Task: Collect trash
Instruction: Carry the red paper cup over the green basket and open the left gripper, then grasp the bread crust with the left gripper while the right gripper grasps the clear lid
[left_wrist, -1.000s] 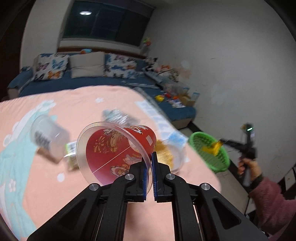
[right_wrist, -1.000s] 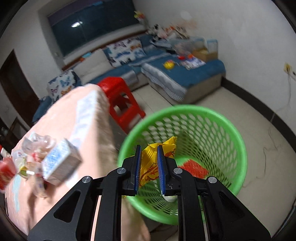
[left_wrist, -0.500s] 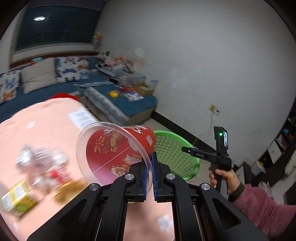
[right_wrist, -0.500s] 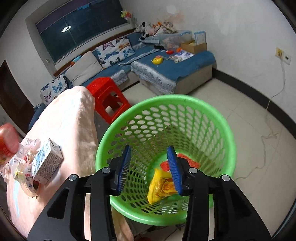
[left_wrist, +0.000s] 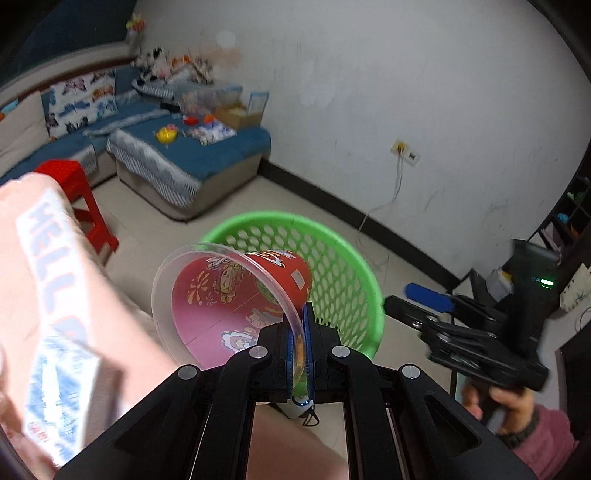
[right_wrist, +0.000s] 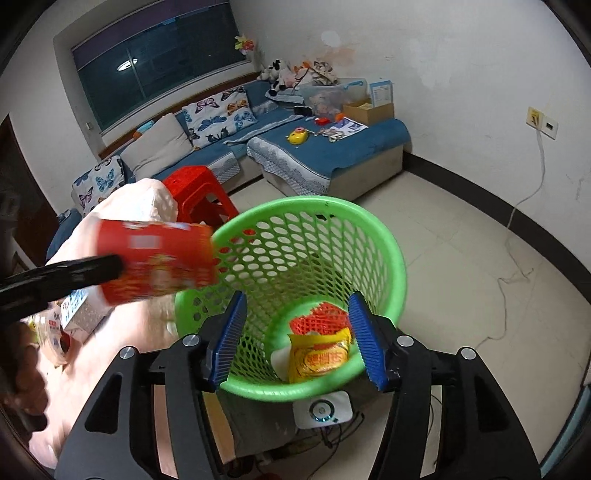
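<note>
Between left gripper pads: red cup.

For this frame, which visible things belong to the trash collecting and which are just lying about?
Job:
- red cup, clamped in left gripper
- green basket
- yellow wrapper in the basket
- right gripper, jaws opening, nothing between them
- carton on the pink cloth

Lying about:
- red stool
- blue sofa
- yellow toy
</note>
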